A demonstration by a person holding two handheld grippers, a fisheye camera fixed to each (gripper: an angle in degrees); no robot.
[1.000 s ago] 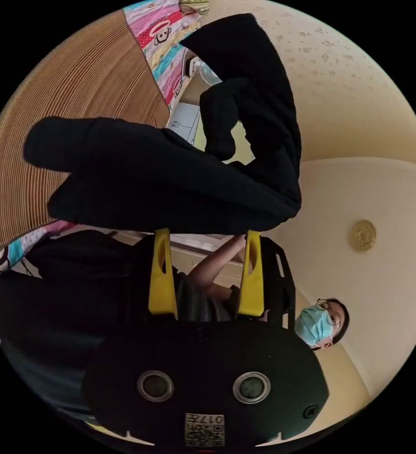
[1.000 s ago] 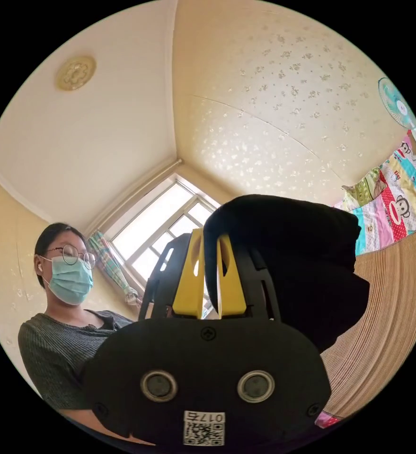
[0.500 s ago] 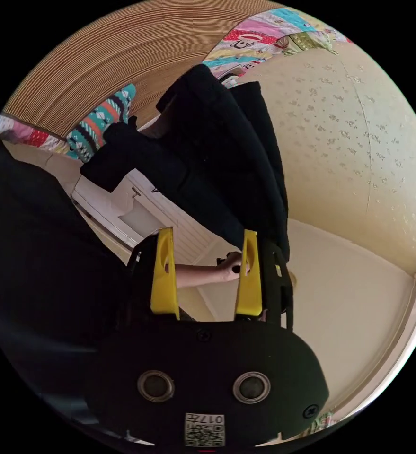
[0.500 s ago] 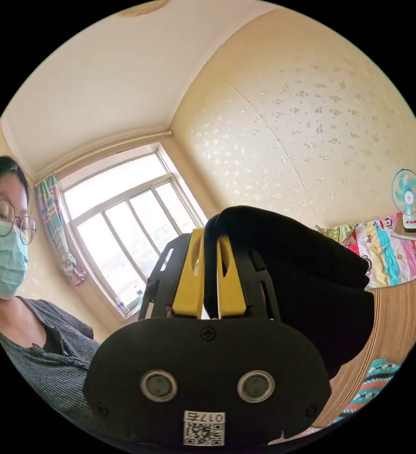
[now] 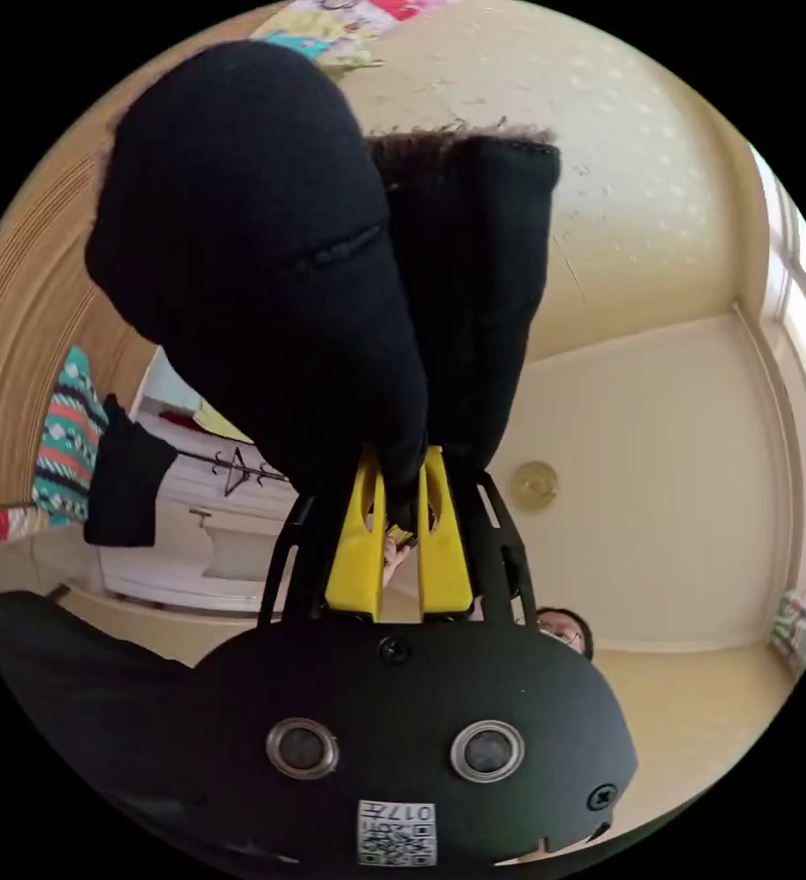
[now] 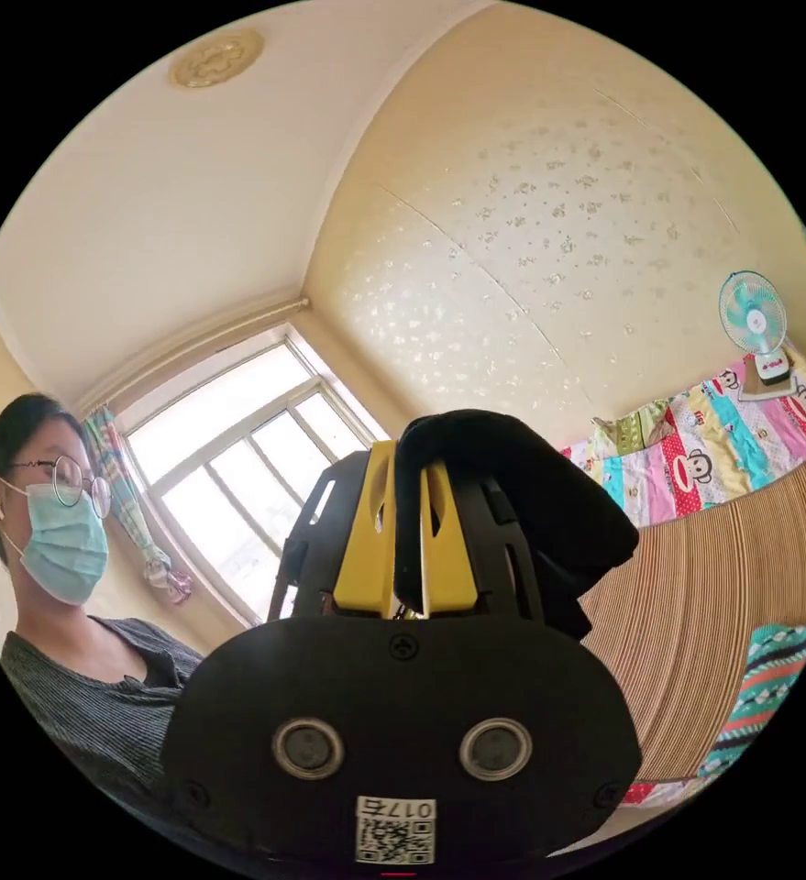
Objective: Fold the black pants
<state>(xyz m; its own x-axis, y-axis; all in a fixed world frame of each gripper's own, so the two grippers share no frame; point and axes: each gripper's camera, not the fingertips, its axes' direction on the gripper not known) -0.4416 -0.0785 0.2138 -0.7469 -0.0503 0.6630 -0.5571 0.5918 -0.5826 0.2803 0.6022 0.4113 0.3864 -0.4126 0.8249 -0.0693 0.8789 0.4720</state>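
Cream wallpaper with a faint flower print is curving across the upper right of the left gripper view, meeting a pale ceiling where a round gold fitting is sitting. Along the left edge a ribbed woven mat is showing, with a striped knit cloth beside it and white furniture further in. The left gripper is pointing up, its yellow jaws drawn close together and pinching a fold of the black pants between them. The pants are bunching above the jaws in two thick lobes, a rounded one on the left and a flatter one with a frayed top edge on the right. The top of a person's head is peeking out just past the gripper body.

Patterned wallpaper is also spreading over the right gripper view, joining the ceiling with its gold fitting near the top. A bright window is standing at centre left with a colourful curtain beside it. A person in a mask and a grey ribbed top is standing at the left. On the right a small fan is resting by a patchwork quilt, and the woven mat is lying below it. The right gripper is clamping the black pants with its jaws nearly closed; the cloth is draping over the right jaw and falling away to the right.
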